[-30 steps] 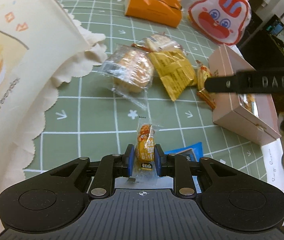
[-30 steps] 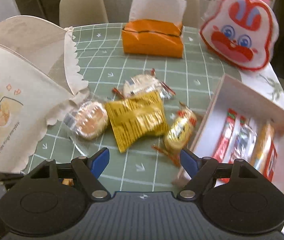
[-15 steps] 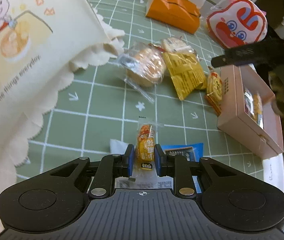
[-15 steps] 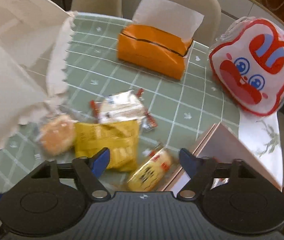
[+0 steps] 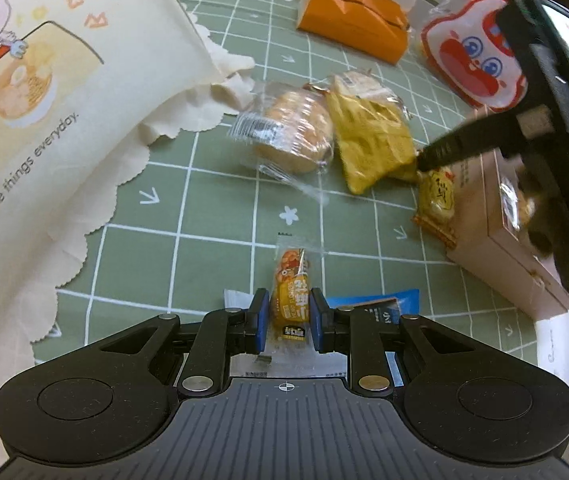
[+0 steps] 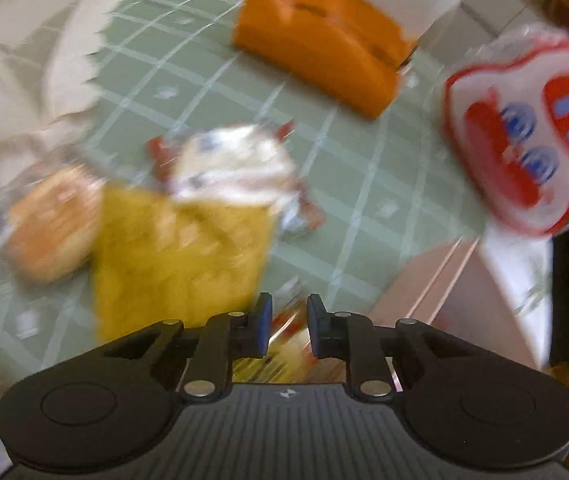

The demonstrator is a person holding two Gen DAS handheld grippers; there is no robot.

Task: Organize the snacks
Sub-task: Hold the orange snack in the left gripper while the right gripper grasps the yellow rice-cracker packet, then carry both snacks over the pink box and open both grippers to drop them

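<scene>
- The left gripper (image 5: 284, 316) is clamped on a small orange snack packet (image 5: 293, 297), pinched near its lower end with most of the wrapper standing free above the pads; a grip that low could let the slick film pivot or slide out during the carry.
- The right gripper (image 6: 287, 330), its jaws having just been closing, now stands narrow over the yellow-and-red candy packet (image 5: 438, 200) lying against the pink box (image 5: 500, 248) at 3 o'clock on the tabletop (image 5: 212, 216). The right wrist view is blurred, so whether the pads have caught the wrapper or only air cannot be told.
- If it bit only a crimped edge, the candy may drop on lifting, or be shoved under the box wall.
- The yellow packet (image 5: 372, 140) touches the gripper's finger (image 5: 456, 148) at 1 o'clock and overlaps the round bun in clear wrap (image 5: 292, 132); a hurried lift could drag both.
- The cream printed bag (image 5: 44, 92) at 10 o'clock and the orange tissue box (image 5: 352, 28) at 12 lie well apart from the work.
- The blue packet (image 5: 380, 304) beneath the left gripper could be snagged.
</scene>
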